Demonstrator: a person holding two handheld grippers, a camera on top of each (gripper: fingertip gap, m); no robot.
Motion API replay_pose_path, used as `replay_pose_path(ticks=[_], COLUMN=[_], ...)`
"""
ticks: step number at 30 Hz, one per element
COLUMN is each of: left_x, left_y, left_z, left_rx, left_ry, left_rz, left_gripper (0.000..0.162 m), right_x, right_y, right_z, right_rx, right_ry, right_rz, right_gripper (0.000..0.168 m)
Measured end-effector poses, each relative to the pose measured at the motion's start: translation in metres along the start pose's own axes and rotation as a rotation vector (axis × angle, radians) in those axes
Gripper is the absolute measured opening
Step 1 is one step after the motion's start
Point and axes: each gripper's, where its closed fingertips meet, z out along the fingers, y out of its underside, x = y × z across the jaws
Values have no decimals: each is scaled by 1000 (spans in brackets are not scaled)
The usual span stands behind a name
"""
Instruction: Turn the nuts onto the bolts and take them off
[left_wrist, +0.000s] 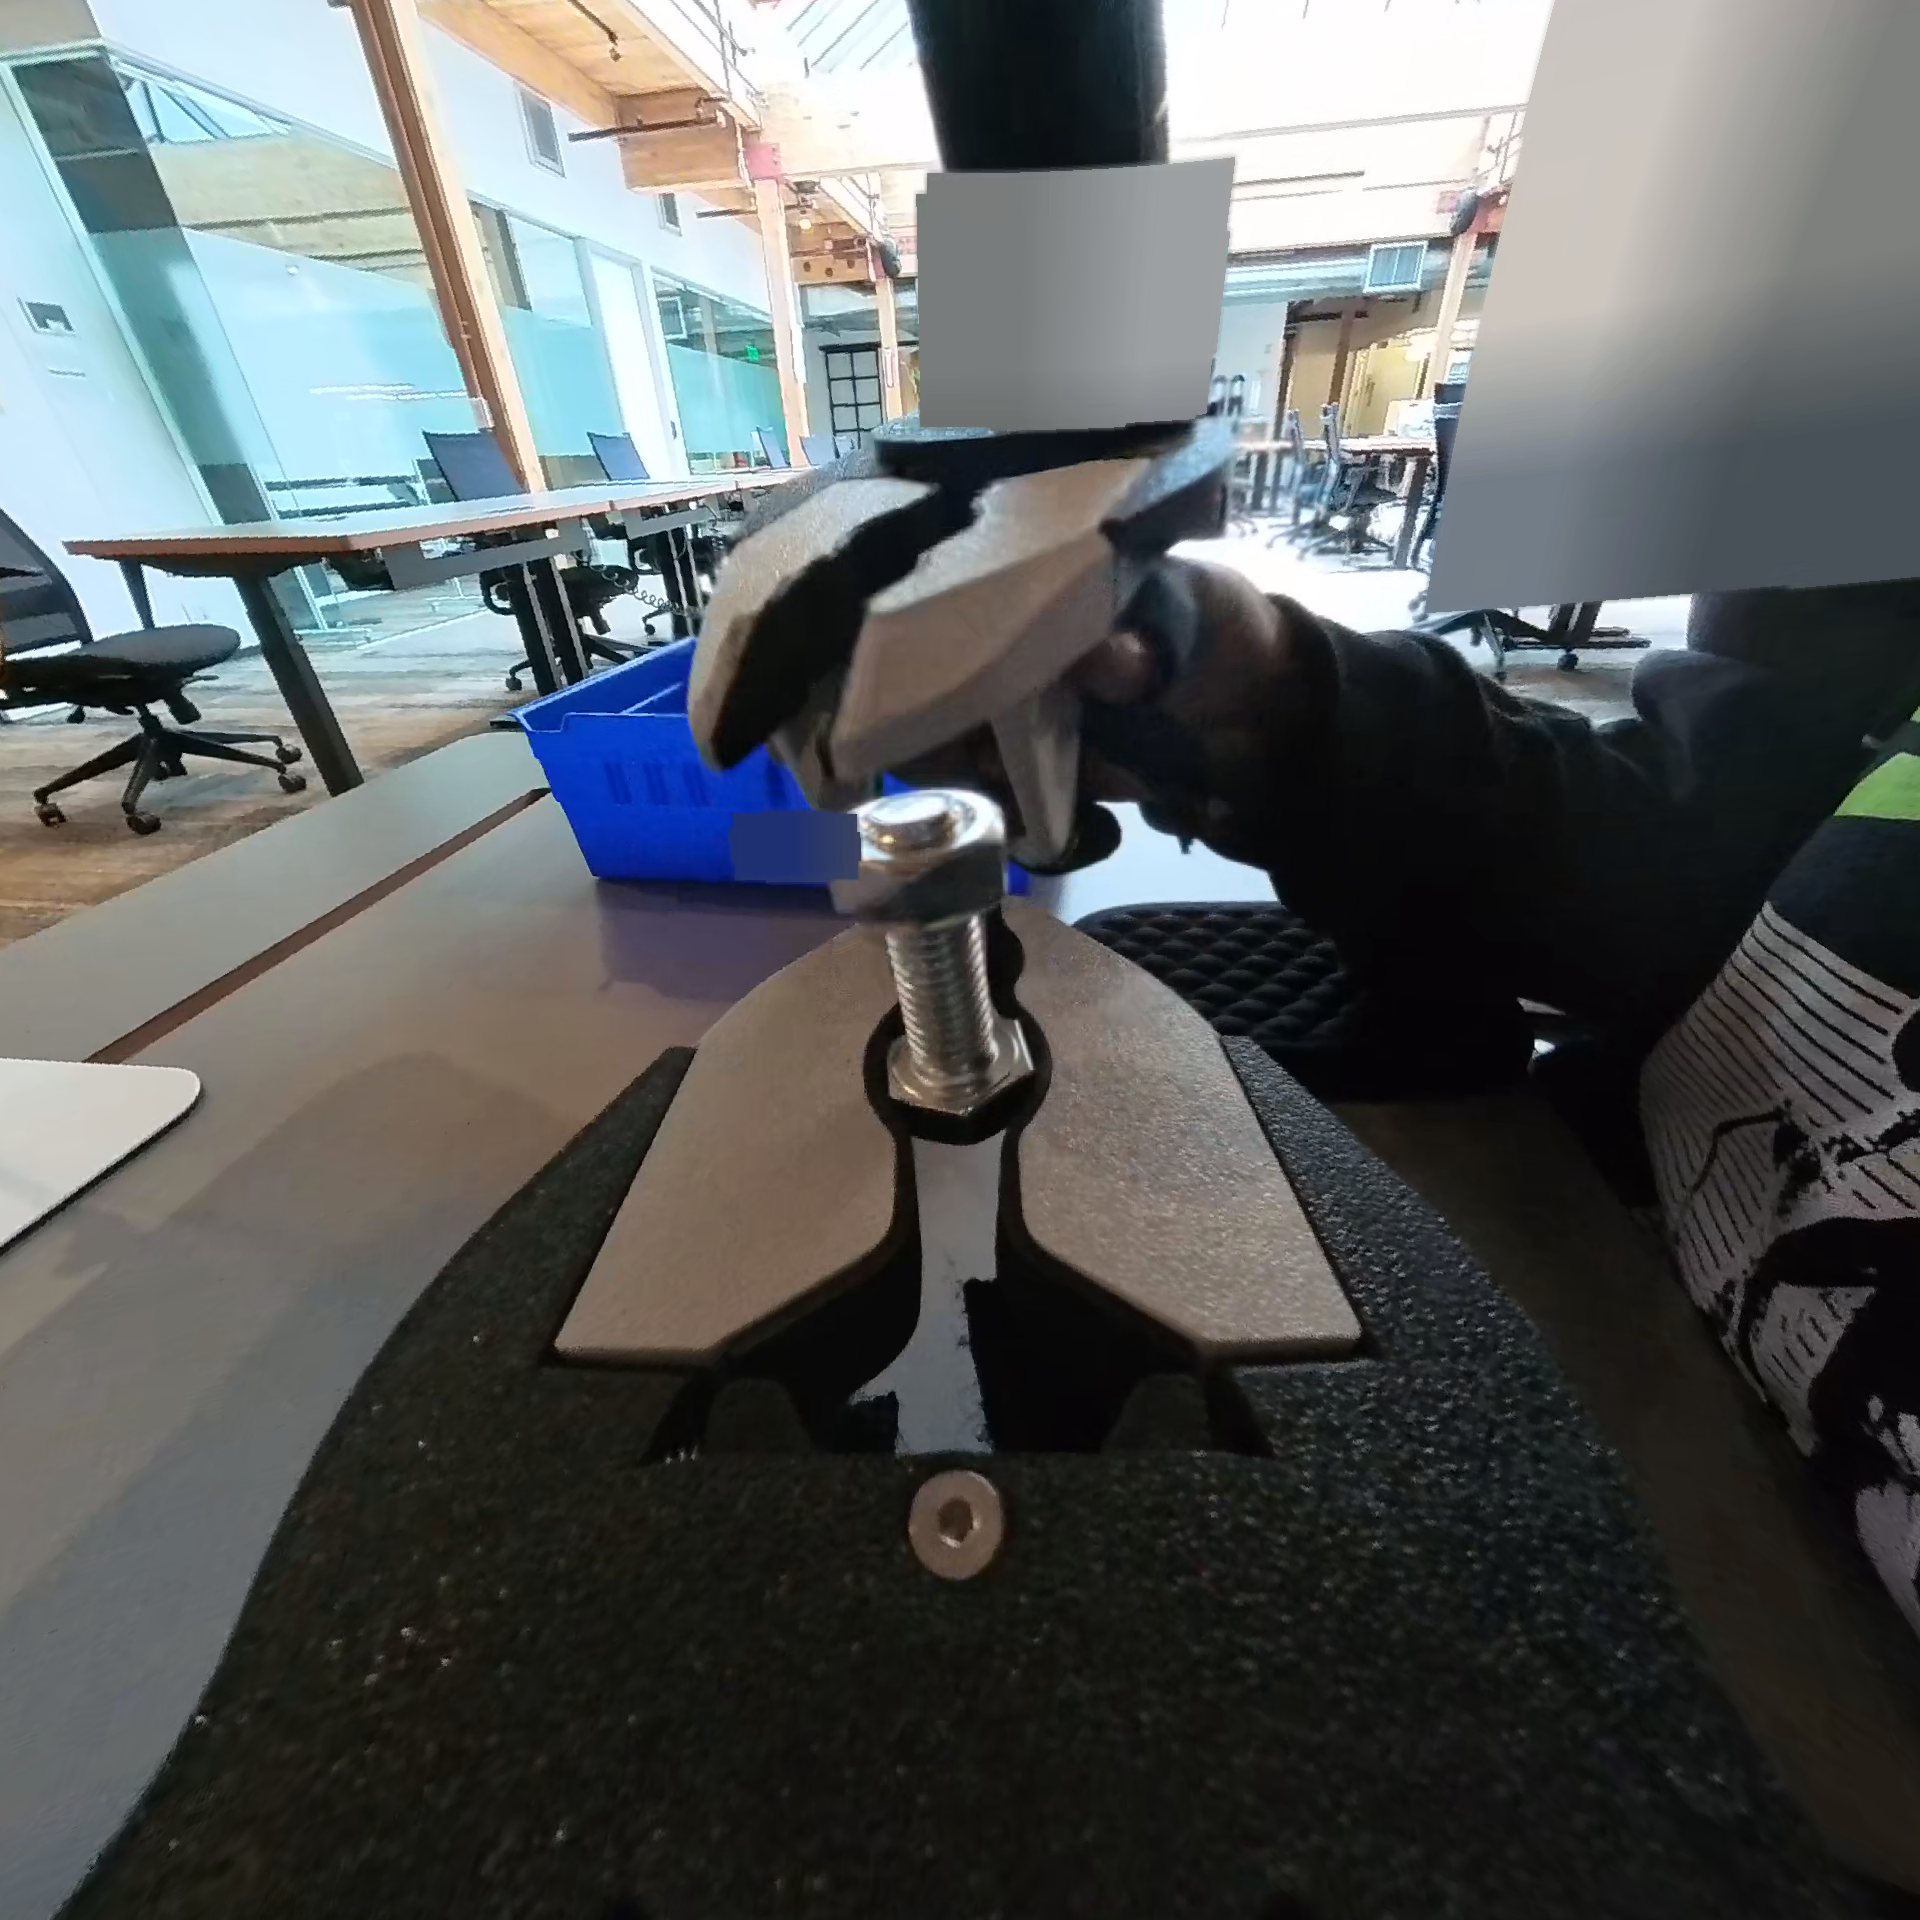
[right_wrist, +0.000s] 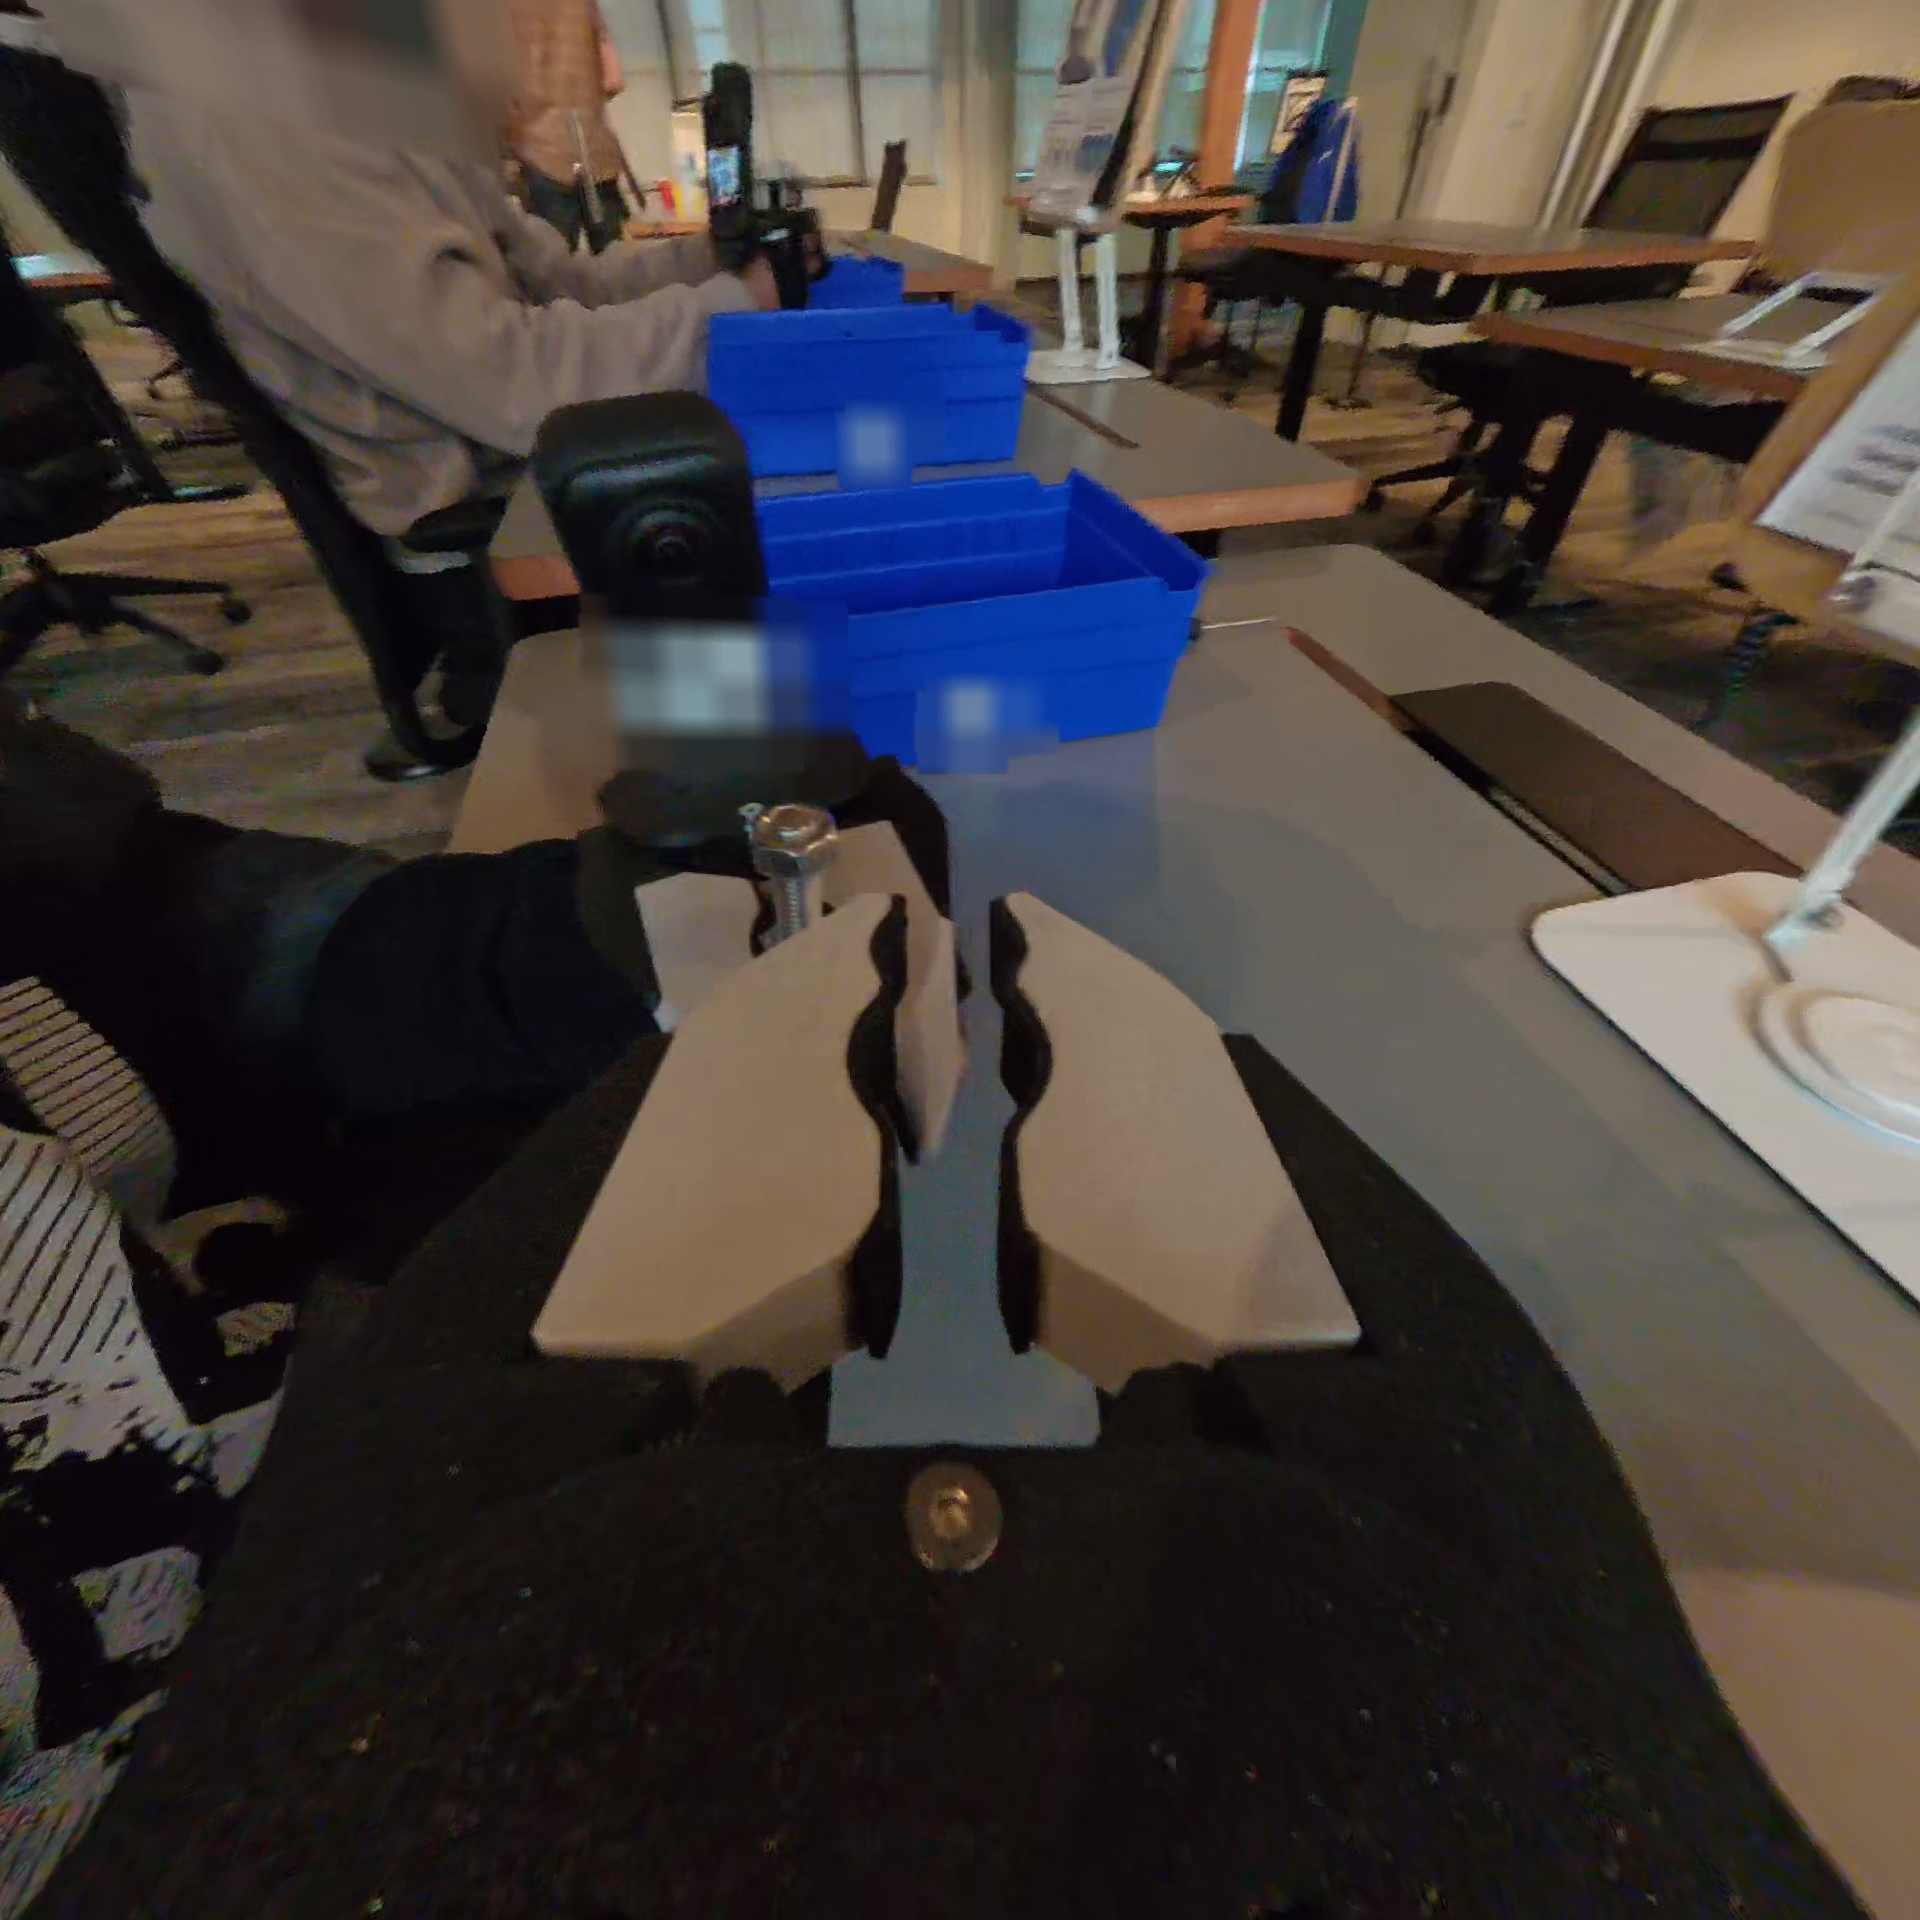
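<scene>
Fingers of the left gripper (left_wrist: 961, 1081) clamp the bolt (left_wrist: 948, 1008) upright by its head; the nut (left_wrist: 925, 857) sits at the threaded tip, barely started or nearly off. Right gripper (right_wrist: 943, 1023) hovers beside, narrowly parted, empty.

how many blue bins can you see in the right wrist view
3. The nearest blue bin sits on the grey table ahead of the right gripper, a second behind it, a third farther back, partly hidden.

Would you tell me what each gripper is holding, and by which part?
The left gripper clamps the bolt by its hex head, nut at the top. The right gripper is open, holding nothing.
</scene>
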Motion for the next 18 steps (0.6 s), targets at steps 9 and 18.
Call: replay_pose_path(ticks=[9,18], left_x=[0,2], left_y=[1,2], left_z=[1,2], left_rx=[-5,-14], left_ry=[1,9], left_rz=[-2,-1], left_gripper=[12,10], right_x=[-22,-24], right_y=[-4,1], right_z=[13,21], right_rx=[13,-20], right_ry=[-105,-106], right_rz=[-13,-15], right_gripper=[32,34])
